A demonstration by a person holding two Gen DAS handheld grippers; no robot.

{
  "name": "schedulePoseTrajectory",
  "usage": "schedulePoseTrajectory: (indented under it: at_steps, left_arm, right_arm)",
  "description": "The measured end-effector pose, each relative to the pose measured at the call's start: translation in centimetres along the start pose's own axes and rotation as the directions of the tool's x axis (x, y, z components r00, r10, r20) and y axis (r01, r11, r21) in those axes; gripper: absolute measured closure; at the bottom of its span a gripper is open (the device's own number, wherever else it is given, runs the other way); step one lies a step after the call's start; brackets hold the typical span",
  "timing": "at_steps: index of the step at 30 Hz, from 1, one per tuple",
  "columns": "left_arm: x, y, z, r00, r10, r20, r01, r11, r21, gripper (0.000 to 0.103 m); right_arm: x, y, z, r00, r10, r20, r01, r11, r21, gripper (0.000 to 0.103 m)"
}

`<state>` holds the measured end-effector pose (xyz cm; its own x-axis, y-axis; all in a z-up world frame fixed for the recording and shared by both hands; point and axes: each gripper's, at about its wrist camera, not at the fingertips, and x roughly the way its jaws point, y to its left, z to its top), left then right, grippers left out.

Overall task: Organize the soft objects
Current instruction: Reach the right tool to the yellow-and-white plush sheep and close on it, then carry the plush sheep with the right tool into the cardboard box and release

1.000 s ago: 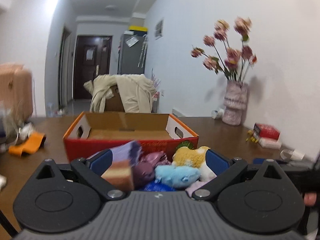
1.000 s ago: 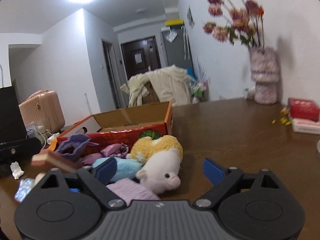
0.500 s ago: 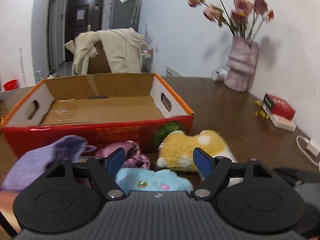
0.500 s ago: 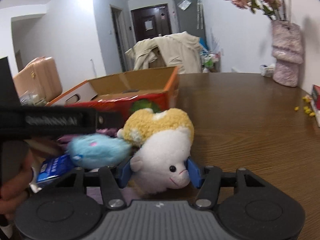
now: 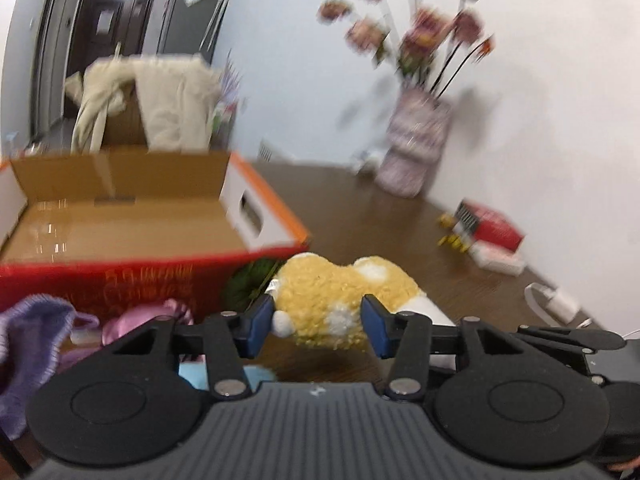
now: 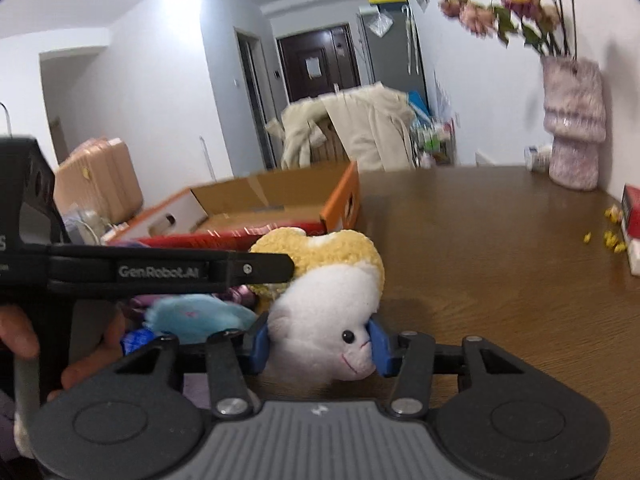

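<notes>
Left tool (image 6: 280, 266) crosses before cardboard box (image 6: 276, 200).

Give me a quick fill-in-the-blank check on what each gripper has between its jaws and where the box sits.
1. The left gripper has its jaws closed on the ____ plush toy.
2. The right gripper has its jaws closed on the ____ plush toy.
3. The cardboard box behind the toys holds ____ toys.
4. The vase of flowers stands on the ____.

Missing words: yellow; white; no; table
</notes>
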<state>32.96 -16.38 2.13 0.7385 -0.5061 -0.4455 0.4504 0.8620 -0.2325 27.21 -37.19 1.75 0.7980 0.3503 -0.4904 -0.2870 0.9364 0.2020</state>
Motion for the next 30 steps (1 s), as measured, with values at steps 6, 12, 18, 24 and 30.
schedulePoseTrajectory:
  at_steps: [6, 12, 18, 24, 30]
  left_arm:
    - [-5.7, -2.7, 0.3, 0.996, 0.002, 0.089, -0.006, 0.999, 0.051, 0.059]
    - [-10.8, -2.8, 0.8, 0.992, 0.01, 0.125, -0.017, 0.998, 0.057, 0.06]
    - [-15.0, -1.9, 5.0, 0.986, 0.013, 0.165, -0.021, 0.999, 0.046, 0.06]
    - [-12.6, 1.5, 13.2, 0.983, 0.017, 0.183, -0.033, 0.996, 0.082, 0.058]
    - [-3.7, 8.2, 17.2, 0.989, 0.036, 0.14, -0.033, 0.999, -0.021, 0.053]
  right_arm:
    - [-4.7, 1.8, 0.8, 0.997, 0.024, 0.069, -0.023, 1.0, -0.017, 0.055]
    - [-7.9, 5.1, 0.7, 0.992, 0.049, 0.118, -0.043, 0.998, -0.05, 0.055]
    - [-9.6, 8.5, 3.4, 0.979, 0.081, 0.187, -0.06, 0.991, -0.116, 0.055]
    - [-6.2, 8.8, 11.7, 0.974, 0.111, 0.197, -0.085, 0.987, -0.134, 0.055]
    - [3.7, 7.7, 18.0, 0.994, 0.059, 0.088, -0.047, 0.989, -0.137, 0.055]
